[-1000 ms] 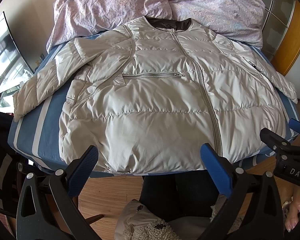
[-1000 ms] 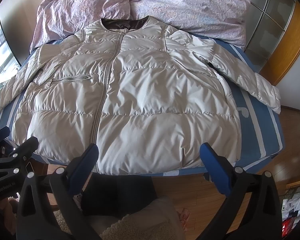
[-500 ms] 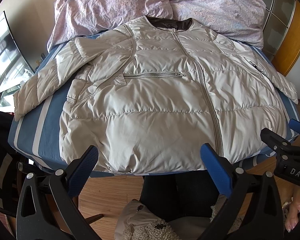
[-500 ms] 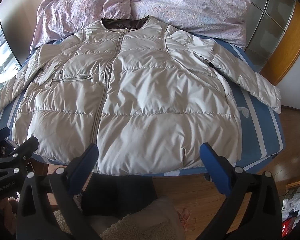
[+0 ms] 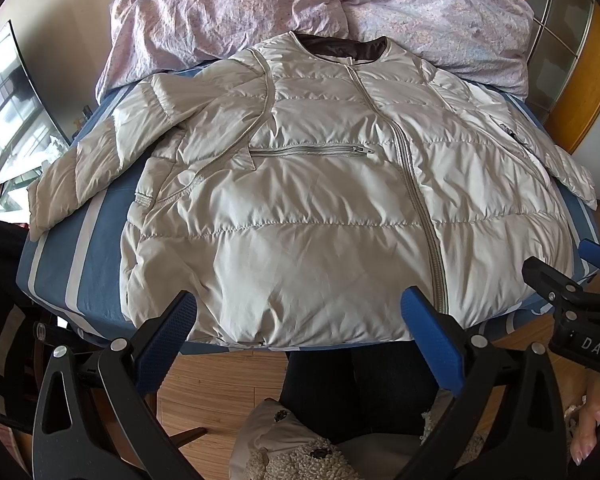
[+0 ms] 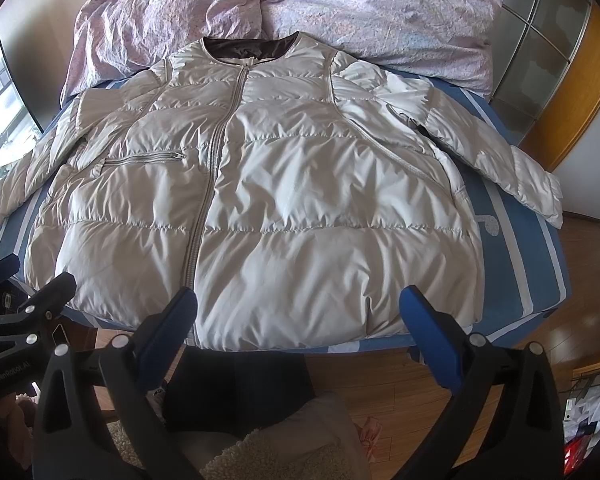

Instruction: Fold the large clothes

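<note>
While jacket [image 5: 320, 200] lies flat on bed [image 5: 80, 260], zipped, left claw [image 5: 300, 332] & right claw [image 6: 300, 328] both released, nr hem

bright daylight, fisheye-warped dark edges

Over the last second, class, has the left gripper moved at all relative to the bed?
No. In the left wrist view the jacket and the bed's edge sit at the same spots behind the left gripper, whose fingers are open.

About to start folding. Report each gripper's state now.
Left gripper: open, holding nothing, short of the jacket.
Right gripper: open, holding nothing.
</note>
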Action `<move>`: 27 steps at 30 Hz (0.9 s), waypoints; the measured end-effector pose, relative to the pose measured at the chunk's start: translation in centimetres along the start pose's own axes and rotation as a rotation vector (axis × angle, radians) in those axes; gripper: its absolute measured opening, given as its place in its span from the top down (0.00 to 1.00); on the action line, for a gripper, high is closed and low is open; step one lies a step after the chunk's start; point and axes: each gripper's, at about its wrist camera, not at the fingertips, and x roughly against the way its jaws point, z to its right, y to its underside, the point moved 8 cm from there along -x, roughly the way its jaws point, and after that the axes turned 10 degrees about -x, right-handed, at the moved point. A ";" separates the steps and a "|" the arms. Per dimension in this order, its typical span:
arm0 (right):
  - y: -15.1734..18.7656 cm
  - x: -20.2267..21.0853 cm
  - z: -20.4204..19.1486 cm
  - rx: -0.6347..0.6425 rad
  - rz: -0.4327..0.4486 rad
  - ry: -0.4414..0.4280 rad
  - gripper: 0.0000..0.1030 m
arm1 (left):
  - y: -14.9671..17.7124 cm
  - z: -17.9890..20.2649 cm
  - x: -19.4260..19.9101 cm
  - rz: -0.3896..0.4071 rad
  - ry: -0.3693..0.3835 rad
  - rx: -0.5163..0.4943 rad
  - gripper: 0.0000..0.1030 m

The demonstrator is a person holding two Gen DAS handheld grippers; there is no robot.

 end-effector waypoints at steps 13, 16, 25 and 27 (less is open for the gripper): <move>0.0 0.0 0.1 0.000 0.002 0.000 0.02 | 0.0 0.0 0.0 0.000 0.000 0.000 0.01; 0.0 0.0 0.1 0.000 0.002 0.000 0.02 | 0.0 0.0 0.0 0.000 0.000 0.000 0.01; 0.1 -0.3 -0.1 0.000 0.002 0.000 0.02 | 0.0 0.1 0.0 0.000 0.000 0.001 0.01; 0.1 -0.3 -0.1 -0.001 0.002 0.000 0.02 | 0.0 0.0 0.0 0.000 -0.001 0.001 0.01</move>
